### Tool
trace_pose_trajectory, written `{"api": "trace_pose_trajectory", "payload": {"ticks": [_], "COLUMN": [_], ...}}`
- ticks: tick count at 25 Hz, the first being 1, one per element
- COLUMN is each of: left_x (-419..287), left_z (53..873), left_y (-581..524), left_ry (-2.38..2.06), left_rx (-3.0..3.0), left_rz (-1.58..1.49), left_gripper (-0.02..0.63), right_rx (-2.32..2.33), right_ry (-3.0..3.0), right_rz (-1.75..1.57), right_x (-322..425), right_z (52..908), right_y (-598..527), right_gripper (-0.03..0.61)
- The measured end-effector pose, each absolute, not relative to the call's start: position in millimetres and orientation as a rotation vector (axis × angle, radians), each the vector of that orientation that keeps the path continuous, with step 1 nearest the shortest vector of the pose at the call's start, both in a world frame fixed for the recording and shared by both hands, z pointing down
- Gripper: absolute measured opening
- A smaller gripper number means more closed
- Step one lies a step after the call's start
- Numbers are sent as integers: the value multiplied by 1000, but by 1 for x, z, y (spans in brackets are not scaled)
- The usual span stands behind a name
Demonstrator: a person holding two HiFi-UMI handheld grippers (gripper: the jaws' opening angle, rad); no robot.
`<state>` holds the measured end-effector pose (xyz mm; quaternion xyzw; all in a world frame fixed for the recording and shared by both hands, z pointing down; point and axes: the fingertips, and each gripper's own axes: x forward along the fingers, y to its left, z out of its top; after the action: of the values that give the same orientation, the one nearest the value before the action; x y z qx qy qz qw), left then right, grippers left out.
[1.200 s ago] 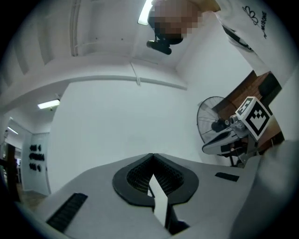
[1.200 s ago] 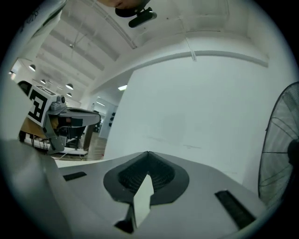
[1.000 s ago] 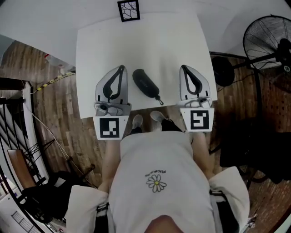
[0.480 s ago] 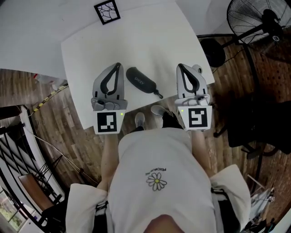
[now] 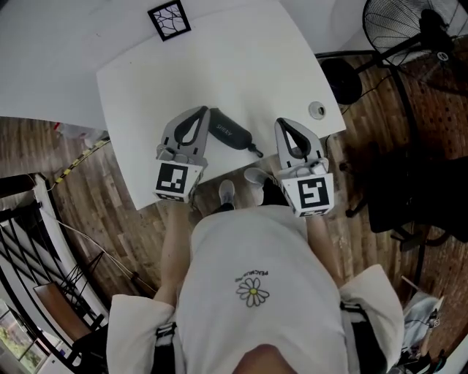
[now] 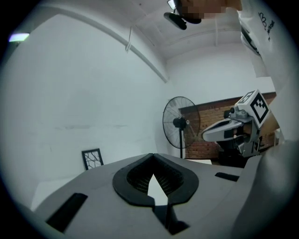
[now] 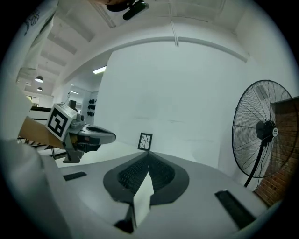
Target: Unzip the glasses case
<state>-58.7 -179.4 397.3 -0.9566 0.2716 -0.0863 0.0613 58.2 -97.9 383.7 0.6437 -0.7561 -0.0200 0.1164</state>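
Observation:
A dark glasses case [image 5: 231,134] lies slantwise on the white table [image 5: 241,66] near its front edge, and its zipper pull [image 5: 256,153] sticks out at the near right end. My left gripper [image 5: 203,111] leans in from the left, its tip right beside the case's far left end; the jaws meet with nothing held. My right gripper [image 5: 281,123] stands right of the zipper pull, shut and empty. In the left gripper view, the left gripper [image 6: 152,155] has its jaws closed. In the right gripper view, the right gripper [image 7: 148,153] also has closed jaws. Neither gripper view shows the case.
A square marker card [image 5: 169,20] lies at the table's far edge, and a small round object [image 5: 316,109] sits near its right edge. A standing fan [image 5: 409,29] and a dark chair [image 5: 409,190] are to the right. The person's shoes [image 5: 224,192] show below the front edge.
Both grippers have come down and inward toward the case. The left one has tilted right, bringing its tip to the case's far end; the right one has shifted slightly left.

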Motion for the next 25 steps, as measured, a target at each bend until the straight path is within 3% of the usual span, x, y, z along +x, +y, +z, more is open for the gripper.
{"api": "trace_pose_trajectory", "payload": {"ticks": [4, 10, 25], "left_x": [-57, -63, -81], "left_z": [434, 445, 474], "left_y": [-190, -193, -185], "left_ry": [799, 939, 1047], "left_rx": [-2917, -3008, -2967], "left_rz": [-402, -335, -423], "left_gripper": [12, 12, 12], "right_rx": [1777, 1693, 1441], "right_ry": [-2249, -2274, -2254], "right_rz": [121, 595, 619], "right_x": [40, 20, -18], "right_z": [420, 503, 542], "right_y": [-88, -80, -74], "right_gripper": [8, 8, 8]}}
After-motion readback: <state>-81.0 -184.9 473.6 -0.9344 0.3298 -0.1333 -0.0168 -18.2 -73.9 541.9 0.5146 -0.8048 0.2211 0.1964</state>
